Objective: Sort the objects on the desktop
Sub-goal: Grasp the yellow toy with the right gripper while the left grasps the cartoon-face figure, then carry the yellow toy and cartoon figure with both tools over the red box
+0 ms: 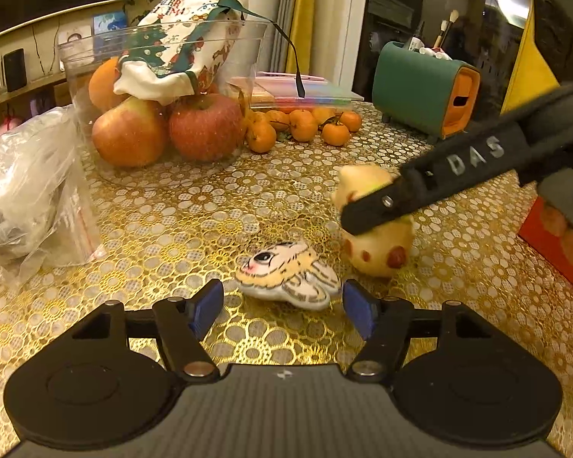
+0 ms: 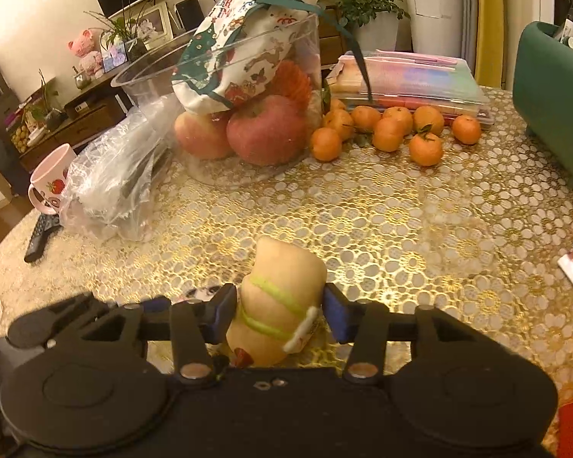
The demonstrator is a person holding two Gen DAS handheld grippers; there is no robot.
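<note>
Two toys lie before me on the gold tablecloth [image 1: 172,210]. Left wrist view: my left claw [image 1: 282,305] stands spread around the flat tiger toy [image 1: 286,278], pads not pressing. Its long axis runs left to right, face end leftward. Risk: closing may only clip its near edge, so it slips.

Right wrist view: my right claw [image 2: 279,313] pinches the cream plush toy [image 2: 279,301], long axis pointing away, tilted. Risk: soft stuffing may squirm free on lifting.

Saw a soft cloth toy [image 2: 277,313], a see-through plastic tub [image 1: 164,61], a crinkly plastic bag [image 1: 23,191], and a shiny gold tablecloth [image 1: 195,206].
</note>
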